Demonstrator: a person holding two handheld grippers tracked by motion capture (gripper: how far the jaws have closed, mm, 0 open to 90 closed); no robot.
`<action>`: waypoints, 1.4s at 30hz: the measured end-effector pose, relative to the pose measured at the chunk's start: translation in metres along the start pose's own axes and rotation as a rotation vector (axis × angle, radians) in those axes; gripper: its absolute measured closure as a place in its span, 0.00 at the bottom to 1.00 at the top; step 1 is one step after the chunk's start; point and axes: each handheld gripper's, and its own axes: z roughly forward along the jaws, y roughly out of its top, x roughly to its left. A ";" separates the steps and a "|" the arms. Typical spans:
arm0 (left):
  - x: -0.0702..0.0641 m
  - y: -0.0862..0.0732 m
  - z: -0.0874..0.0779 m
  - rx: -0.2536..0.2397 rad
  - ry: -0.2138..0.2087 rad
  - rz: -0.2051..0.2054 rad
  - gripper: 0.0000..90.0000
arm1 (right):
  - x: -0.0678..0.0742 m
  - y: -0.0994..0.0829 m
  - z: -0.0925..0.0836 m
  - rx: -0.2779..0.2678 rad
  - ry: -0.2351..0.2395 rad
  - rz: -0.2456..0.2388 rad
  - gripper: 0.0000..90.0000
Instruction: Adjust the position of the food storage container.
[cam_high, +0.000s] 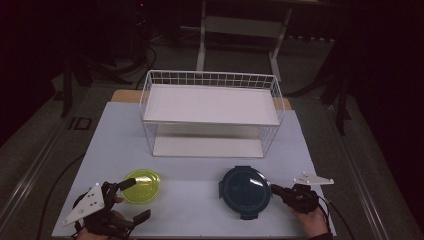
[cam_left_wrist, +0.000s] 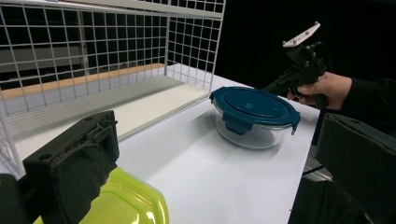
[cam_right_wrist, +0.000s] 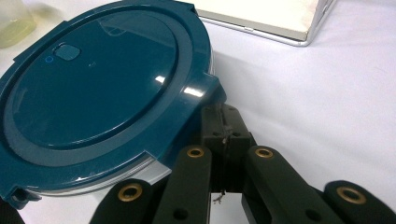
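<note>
At the lower left of the high view your left gripper (cam_high: 134, 199) stands with its jaws spread wide and nothing pinched; one jaw reaches over the near edge of the yellow-green bowl (cam_high: 142, 186), the other lies on the white tabletop (cam_high: 195, 200) toward you. In the left gripper view that bowl (cam_left_wrist: 123, 201) sits at the bottom left behind the padded jaw, so if you mean to lift it, bring the far jaw down over the rim and square the pads to the wall before you squeeze. Behind, in the upper middle of the high view, the white wire rack (cam_high: 210, 112) stands with both shelves bare. Right of centre sits the round glass container with the dark teal lid (cam_high: 246, 191), flat on the table, lid up, its four latch tabs down; being round it has no long axis, only the tabs marking directions, one pointing at your right gripper (cam_high: 274, 189). That gripper is clenched, jaws pressed together and gripping nothing, its tip just beside the lid's right-hand tab; I cannot tell whether it touches. In the right gripper view the closed jaws meet just under the lid (cam_right_wrist: 100, 88) edge at the tab. I judge you are about to work that latch or nudge the container: keep the tip low and level, and press slowly so the container does not slide leftward.
</note>
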 end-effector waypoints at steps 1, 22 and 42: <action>0.000 0.000 0.000 0.003 0.000 0.005 0.00 | 0.000 0.000 0.000 0.000 0.000 0.000 1.00; -0.003 0.000 0.002 0.008 -0.008 0.006 0.00 | 0.013 0.008 0.010 0.000 0.047 -0.023 1.00; -0.037 0.020 0.038 0.084 -0.086 0.030 0.00 | 0.029 0.026 -0.024 -0.158 0.046 -0.089 0.40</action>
